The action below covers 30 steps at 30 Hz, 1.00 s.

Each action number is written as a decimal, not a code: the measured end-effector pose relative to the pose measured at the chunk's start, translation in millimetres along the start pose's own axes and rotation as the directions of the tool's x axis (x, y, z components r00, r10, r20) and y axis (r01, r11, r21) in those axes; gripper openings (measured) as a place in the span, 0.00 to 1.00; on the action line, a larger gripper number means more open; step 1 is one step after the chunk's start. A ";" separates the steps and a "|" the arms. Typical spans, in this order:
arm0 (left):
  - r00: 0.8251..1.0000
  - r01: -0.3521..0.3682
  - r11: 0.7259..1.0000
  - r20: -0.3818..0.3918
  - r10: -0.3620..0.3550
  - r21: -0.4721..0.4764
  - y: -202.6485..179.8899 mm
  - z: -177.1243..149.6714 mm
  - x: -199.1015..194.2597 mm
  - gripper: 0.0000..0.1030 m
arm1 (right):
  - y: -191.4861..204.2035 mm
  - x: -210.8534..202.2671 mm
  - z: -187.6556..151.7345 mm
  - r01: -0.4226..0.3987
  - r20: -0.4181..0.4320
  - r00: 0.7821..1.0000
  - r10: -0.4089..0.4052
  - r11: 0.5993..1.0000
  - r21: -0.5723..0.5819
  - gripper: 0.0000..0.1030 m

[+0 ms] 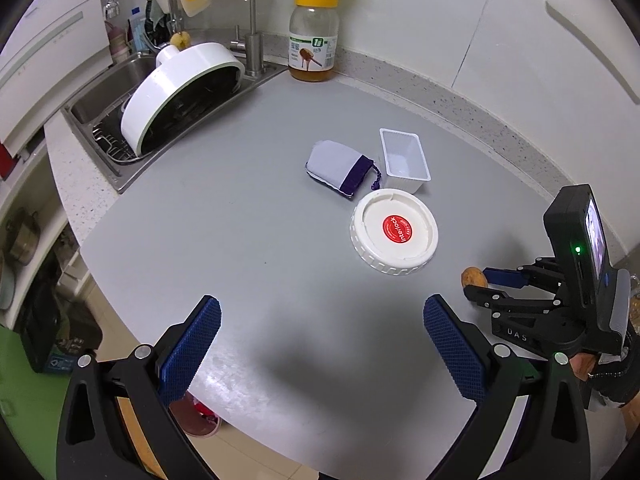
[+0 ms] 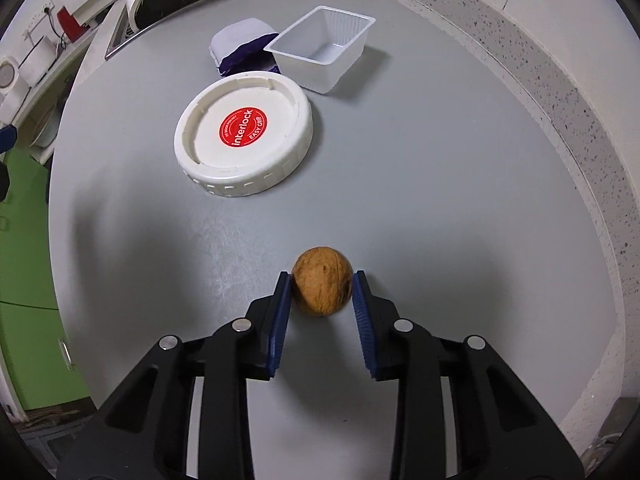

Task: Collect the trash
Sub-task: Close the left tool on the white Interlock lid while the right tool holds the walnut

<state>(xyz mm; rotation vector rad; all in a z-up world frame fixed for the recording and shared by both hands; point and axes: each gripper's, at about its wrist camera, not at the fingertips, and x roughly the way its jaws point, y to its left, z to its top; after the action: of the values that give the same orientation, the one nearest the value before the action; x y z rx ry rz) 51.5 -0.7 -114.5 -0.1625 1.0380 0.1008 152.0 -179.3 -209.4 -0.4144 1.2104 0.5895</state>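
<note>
**Two grippers over the grey table, one closed on a walnut**

Two blue pads hug the walnut [image 2: 322, 286] at lower centre of the right wrist view, and the right gripper [image 2: 321, 285] has it pinched from both sides, jaws drawn in to the width of the shell. The nut sits on the grey table [image 2: 440, 200], its underside touching the surface as far as the view tells.

Up and to the left of it lies a white screw lid [image 2: 244, 134], rim up, with a red round sticker in its middle. Beyond that, toward the top of the frame, stands an empty white plastic tub [image 2: 324, 54], and just left of the tub a pale pouch with a dark purple end [image 2: 240, 46] (part of it hidden behind the tub's rim).

Over to the left wrist view now: the left gripper [image 1: 322, 316] hangs above bare table at lower centre, jaws spread wide, nothing between them. The same walnut [image 1: 474, 277] peeks out at the right edge, caught in the other gripper's [image 1: 480, 280] tips. Lid [image 1: 394, 231], tub [image 1: 404, 160] and pouch [image 1: 338, 167] cluster at mid-frame, the lid nearest the camera. A yellow-capped jar [image 1: 314, 38] stands at top centre beside the sink [image 1: 104, 92], where a big white round pot [image 1: 182, 94] leans on the rack.
</note>
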 end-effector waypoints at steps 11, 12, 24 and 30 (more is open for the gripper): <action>0.999 0.022 0.999 0.031 -0.023 0.025 -22.8 27.8 0.5 0.94 | -25.1 -44.3 3.6 -0.055 0.065 0.997 0.052 0.997 0.046 0.30; 0.999 0.028 0.999 0.031 -0.029 0.029 -25.8 32.0 3.2 0.94 | -27.6 -47.9 3.4 -0.058 0.071 0.996 0.054 0.997 0.050 0.30; 0.997 0.045 0.997 -0.071 -0.041 0.058 -64.3 64.6 80.6 0.94 | -68.3 -58.7 -3.8 -0.099 0.092 0.992 0.089 0.989 0.111 0.30; 0.993 0.032 0.997 -0.117 -0.023 0.071 -77.3 64.6 110.2 0.94 | -78.3 -55.7 -3.2 -0.114 0.092 0.990 0.103 0.986 0.121 0.30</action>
<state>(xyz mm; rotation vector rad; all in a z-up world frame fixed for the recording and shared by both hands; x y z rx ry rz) 174.3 -64.4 -170.8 -0.1176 1.1536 0.0287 185.5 -253.6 -158.3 -0.2152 1.1857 0.6146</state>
